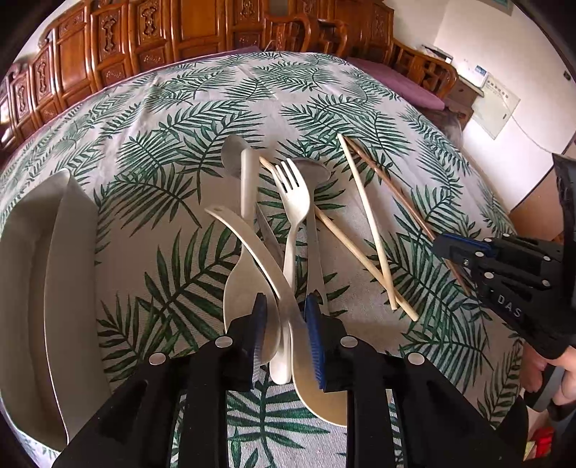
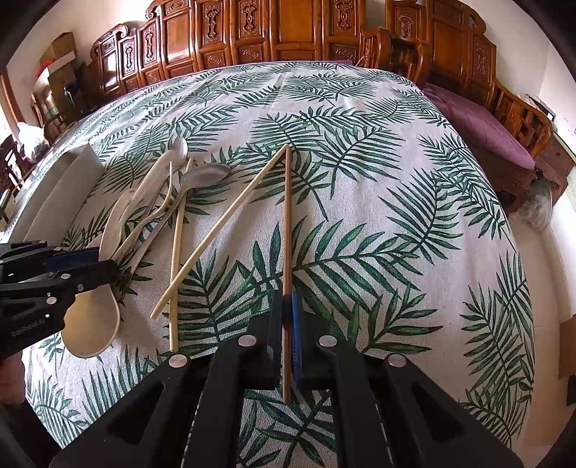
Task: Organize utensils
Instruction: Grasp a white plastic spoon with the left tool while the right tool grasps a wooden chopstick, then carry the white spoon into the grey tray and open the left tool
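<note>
A pile of utensils lies mid-table on the palm-leaf cloth: a cream fork (image 1: pixel 295 201), a big cream spoon (image 1: pixel 320 396) (image 2: pixel 90 324), a smaller cream spoon (image 1: pixel 237 295) and grey metal spoons (image 1: pixel 315 171). My left gripper (image 1: pixel 286 306) (image 2: pixel 104 264) is down over the pile. Its blue pads stand a little apart, with the big spoon's handle and the fork's handle between them. Two pale chopsticks (image 1: pixel 370 230) (image 2: pixel 223 223) lie crossed to the right. My right gripper (image 2: pixel 287 298) (image 1: pixel 441 244) is shut on a brown chopstick (image 2: pixel 287 216), whose far tip rests on the cloth.
A white divided tray (image 1: pixel 36 270) (image 2: pixel 61 180) sits at the table's left edge. Carved wooden cabinets (image 2: pixel 288 28) and chairs stand behind the table. A bench with a purple cushion (image 2: pixel 486 133) runs along the right. A hand (image 1: pixel 561 374) holds the right gripper.
</note>
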Action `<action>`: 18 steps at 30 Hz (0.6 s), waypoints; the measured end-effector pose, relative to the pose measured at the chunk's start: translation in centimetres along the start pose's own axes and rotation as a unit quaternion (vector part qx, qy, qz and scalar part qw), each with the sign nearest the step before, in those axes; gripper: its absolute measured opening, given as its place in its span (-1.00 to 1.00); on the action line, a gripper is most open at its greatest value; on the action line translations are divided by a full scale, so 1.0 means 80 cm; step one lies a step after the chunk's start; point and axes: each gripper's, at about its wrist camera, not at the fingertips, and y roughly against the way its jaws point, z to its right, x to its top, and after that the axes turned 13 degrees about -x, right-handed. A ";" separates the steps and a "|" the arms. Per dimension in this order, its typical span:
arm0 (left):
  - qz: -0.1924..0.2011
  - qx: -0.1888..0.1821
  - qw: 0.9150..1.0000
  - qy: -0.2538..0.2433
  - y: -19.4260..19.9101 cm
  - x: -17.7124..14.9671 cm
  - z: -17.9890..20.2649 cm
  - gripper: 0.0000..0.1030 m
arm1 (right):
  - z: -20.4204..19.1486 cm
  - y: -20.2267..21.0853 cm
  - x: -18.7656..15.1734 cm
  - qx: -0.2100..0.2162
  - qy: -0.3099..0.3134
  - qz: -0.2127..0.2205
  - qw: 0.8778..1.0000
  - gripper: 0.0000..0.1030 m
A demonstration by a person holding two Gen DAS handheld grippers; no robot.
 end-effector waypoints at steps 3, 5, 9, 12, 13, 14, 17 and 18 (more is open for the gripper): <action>0.001 0.008 1.000 -0.008 -0.001 0.000 0.004 -0.73 | 0.001 0.000 0.000 0.002 0.000 0.000 1.000 -0.89; 0.006 0.018 1.000 -0.017 0.002 0.000 0.008 -0.82 | 0.002 -0.001 0.000 0.003 -0.001 0.000 1.000 -0.89; 0.014 0.011 1.000 -0.014 0.010 0.000 0.005 -0.91 | 0.002 -0.001 0.000 0.004 -0.001 0.000 1.000 -0.89; 0.020 0.007 1.000 -0.014 0.019 0.001 0.002 -0.93 | 0.002 -0.001 0.000 0.003 0.000 0.000 1.000 -0.89; 0.022 0.004 1.000 -0.013 0.022 0.001 0.001 -0.93 | 0.002 -0.001 0.000 0.003 0.000 0.000 1.000 -0.89; 0.024 0.002 1.000 -0.012 0.025 0.001 0.001 -0.93 | 0.002 -0.001 0.000 0.003 0.001 0.000 1.000 -0.89; 0.031 0.002 0.999 -0.018 0.036 -0.001 0.003 -0.94 | 0.002 0.000 0.001 0.003 0.001 0.001 1.000 -0.89; 0.033 0.002 0.999 -0.022 0.040 -0.002 0.004 -0.94 | 0.002 0.000 0.000 0.003 0.001 0.001 1.000 -0.89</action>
